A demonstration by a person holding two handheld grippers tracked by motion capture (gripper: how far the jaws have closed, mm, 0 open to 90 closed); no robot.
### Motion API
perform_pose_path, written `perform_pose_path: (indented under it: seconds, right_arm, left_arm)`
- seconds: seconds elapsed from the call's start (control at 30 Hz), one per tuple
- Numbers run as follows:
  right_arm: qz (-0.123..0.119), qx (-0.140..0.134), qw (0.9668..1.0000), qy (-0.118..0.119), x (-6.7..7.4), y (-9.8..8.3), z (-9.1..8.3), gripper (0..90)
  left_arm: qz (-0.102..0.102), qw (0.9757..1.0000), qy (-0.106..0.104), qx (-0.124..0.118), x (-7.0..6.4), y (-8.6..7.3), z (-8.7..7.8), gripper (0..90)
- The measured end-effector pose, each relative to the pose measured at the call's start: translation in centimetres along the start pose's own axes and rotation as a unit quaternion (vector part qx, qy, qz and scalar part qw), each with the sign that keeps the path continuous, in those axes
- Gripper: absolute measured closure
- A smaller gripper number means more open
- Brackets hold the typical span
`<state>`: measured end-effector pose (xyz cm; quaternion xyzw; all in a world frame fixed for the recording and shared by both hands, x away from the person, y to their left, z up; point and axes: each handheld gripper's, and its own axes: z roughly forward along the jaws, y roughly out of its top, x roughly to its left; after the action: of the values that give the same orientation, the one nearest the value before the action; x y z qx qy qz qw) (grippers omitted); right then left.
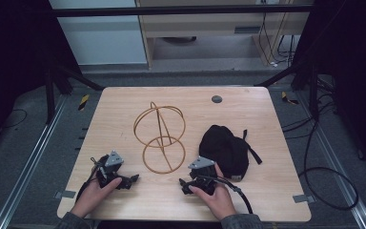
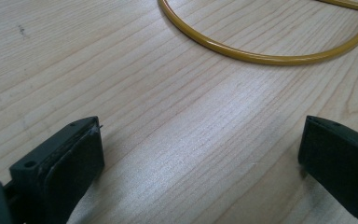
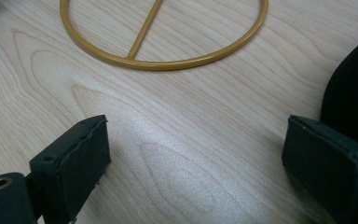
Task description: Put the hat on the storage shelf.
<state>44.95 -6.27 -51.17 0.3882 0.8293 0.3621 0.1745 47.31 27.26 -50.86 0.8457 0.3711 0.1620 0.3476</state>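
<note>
A gold wire stand [image 1: 159, 136] made of rings and a slanted rod sits mid-table; its flat base ring [image 2: 261, 58] [image 3: 168, 63] lies on the wood. A black cap [image 1: 225, 150] with a strap rests to its right, and its dark edge [image 3: 354, 93] borders the right gripper view. My left gripper [image 1: 132, 180] lies low on the table at the front left, open, with bare wood between its jaws [image 2: 200, 158]. My right gripper [image 1: 185, 185] rests at the front centre, just in front of the cap, open and holding nothing [image 3: 196, 158].
The wooden table [image 1: 124, 109] has a small grey round plug [image 1: 216, 99] near its far edge. Black cables [image 1: 329, 186] trail on the floor at the right. Metal frame rails [image 1: 24, 167] run along both sides.
</note>
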Motion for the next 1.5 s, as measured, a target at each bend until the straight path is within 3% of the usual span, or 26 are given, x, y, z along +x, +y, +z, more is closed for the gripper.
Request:
perform_pose_path:
  seconds: [0.2, 0.3, 0.43, 0.47, 0.57, 0.6, 0.7, 0.97, 1.17, 1.27, 1.5]
  right_arm:
    - [0.002, 0.014, 0.9999, -0.003, 0.3, 0.3, -0.1, 8.7]
    - [-0.010, 0.014, 0.9998, -0.010, 0.7, 0.5, -0.3, 8.6]
    - [-0.026, 0.014, 0.9994, -0.020, 1.2, 1.4, -1.5, 8.4]
    - [-0.035, 0.014, 0.9989, -0.030, 1.2, 1.9, -2.5, 8.8]
    - [-0.032, 0.007, 0.9990, -0.031, 1.2, 2.2, -3.5, 9.0]
    - [-0.047, 0.010, 0.9982, -0.036, 1.4, 2.2, -4.4, 8.8]
    - [-0.060, 0.015, 0.9970, -0.046, 1.3, 2.1, -5.1, 8.8]
    - [-0.047, 0.040, 0.9974, -0.038, -1.1, 2.4, -7.7, 8.1]
    - [-0.057, 0.075, 0.9945, -0.047, -3.1, 2.5, -9.7, 7.2]
    - [-0.059, 0.100, 0.9906, -0.072, -4.8, 2.7, -11.3, 8.6]
    - [-0.030, 0.138, 0.9872, -0.075, -8.0, 3.4, -13.4, 10.4]
  left_arm:
    - [0.000, 1.0000, 0.000, 0.000, 0.0, 0.0, 0.0, 0.0]
    - [-0.001, 1.0000, 0.000, 0.000, 0.0, 0.0, 0.0, 0.0]
    - [-0.001, 1.0000, 0.001, 0.000, -0.1, 0.0, 0.0, 0.0]
    - [-0.001, 1.0000, 0.001, -0.001, -0.1, 0.0, 0.0, 0.0]
    - [-0.001, 1.0000, 0.001, 0.000, -0.1, 0.0, 0.0, 0.0]
    - [-0.001, 1.0000, 0.000, 0.000, 0.0, 0.0, 0.0, 0.0]
    - [-0.001, 1.0000, 0.000, 0.000, -0.1, 0.0, 0.0, 0.0]
    - [-0.001, 1.0000, 0.000, 0.000, -0.1, 0.0, 0.0, 0.0]
    - [-0.001, 1.0000, 0.000, 0.000, -0.1, 0.0, 0.0, 0.0]
    - [0.000, 1.0000, -0.001, 0.000, 0.0, 0.0, 0.0, 0.0]
    - [0.002, 1.0000, -0.002, 0.000, 0.0, 0.0, 0.0, 0.0]
